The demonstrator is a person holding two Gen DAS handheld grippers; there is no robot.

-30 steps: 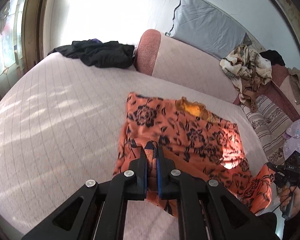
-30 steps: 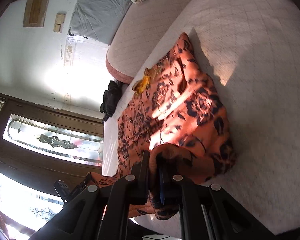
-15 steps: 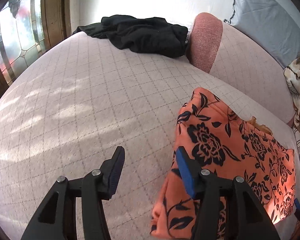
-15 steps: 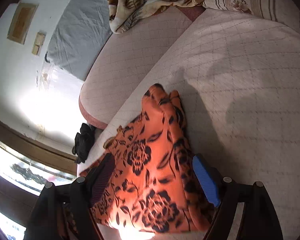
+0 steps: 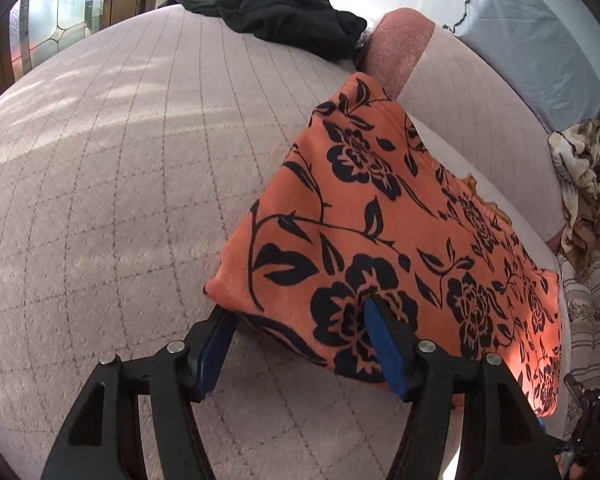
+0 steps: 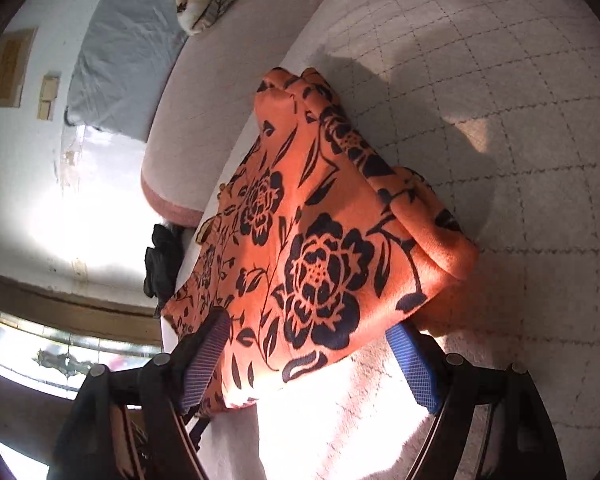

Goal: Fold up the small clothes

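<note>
The left hand-held gripper [image 5: 296, 344] is being held spread wide, its jaws having just been opening; a folded corner of the orange flowered garment [image 5: 380, 240] is lying between its blue pads [image 5: 384, 348], not pinched. The right hand-held gripper [image 6: 308, 364] is likewise being held spread, the garment's other near corner lying loose between its fingers. Ahead of both, the garment is resting folded on the quilted bed [image 5: 120, 184].

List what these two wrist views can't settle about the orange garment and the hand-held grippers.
- Left wrist: the orange floral garment hides its own folded-under layers; the lower right edge cuts off the right hand-held gripper.
- Right wrist: the right hand-held gripper straddles a corner; glare hides the hem. The black clothing is too small to identify.
</note>
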